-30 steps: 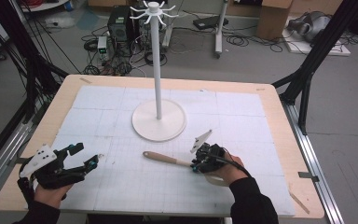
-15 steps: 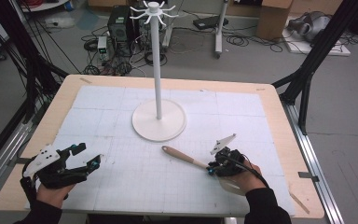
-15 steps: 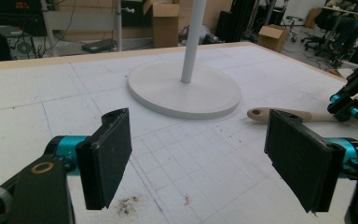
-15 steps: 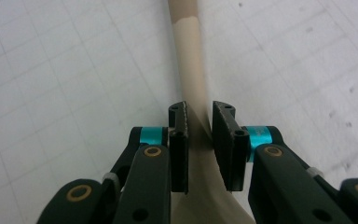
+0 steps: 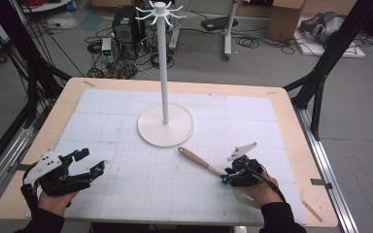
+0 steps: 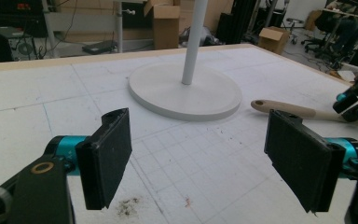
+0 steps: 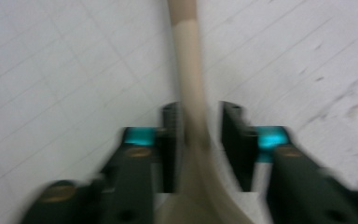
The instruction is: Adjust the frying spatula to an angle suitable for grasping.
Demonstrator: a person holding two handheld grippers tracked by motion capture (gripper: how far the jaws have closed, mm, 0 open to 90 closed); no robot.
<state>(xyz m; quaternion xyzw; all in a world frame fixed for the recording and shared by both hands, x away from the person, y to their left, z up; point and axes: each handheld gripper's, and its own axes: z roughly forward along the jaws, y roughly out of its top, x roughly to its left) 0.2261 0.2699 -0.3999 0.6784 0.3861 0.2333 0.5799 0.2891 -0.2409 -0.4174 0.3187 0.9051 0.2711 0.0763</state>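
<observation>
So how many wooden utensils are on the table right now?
1. A single wooden spoon lies right of centre on the table, its handle pointing toward the white stand, its other end between the right gripper's jaws. Nothing seems hidden.

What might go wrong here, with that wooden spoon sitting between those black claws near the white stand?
The right gripper has just been opening around the wooden spoon, with a gap on one side, so the spoon may slide or roll away. Its handle points toward the stand's base; a push could knock it. The left gripper stands open and apart.
</observation>
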